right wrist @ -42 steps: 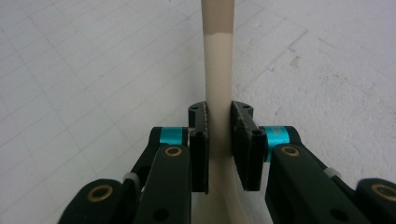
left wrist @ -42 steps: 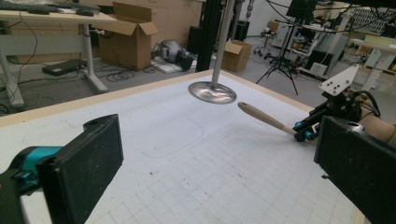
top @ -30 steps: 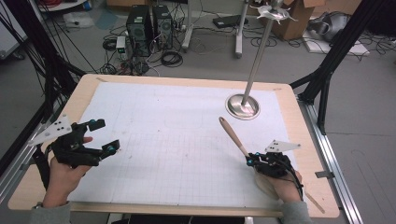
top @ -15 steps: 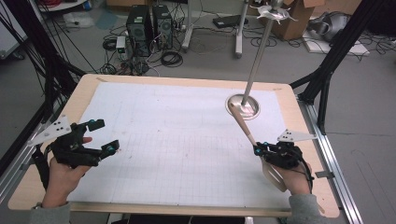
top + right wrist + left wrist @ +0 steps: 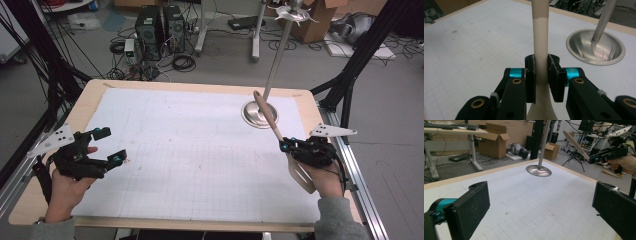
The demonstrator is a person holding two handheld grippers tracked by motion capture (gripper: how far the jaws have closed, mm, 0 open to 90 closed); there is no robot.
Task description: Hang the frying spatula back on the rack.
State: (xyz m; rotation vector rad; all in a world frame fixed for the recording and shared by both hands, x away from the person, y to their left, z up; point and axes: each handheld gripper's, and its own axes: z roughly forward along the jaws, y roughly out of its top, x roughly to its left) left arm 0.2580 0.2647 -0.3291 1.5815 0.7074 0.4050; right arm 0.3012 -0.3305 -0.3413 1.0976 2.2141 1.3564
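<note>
Right gripper [image 5: 541, 75] is clamping the spatula [image 5: 267, 116] by its handle, near the stand base [image 5: 259, 114]. Left gripper [image 5: 102, 146] is hovering wide open, holding nothing.

The stand's round base [image 5: 259, 114] is polished, mirror-bright metal. The spatula [image 5: 541, 45] looks like smooth, pale matt wood. A white gridded paper sheet [image 5: 190, 150] covers the light wooden table [image 5: 90, 87]; black matt plastic forms the jaws.

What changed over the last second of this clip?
The right gripper, shut on the pale wooden spatula, swung its handle toward the round metal stand base and lifted it. The left gripper stayed open in place.
</note>
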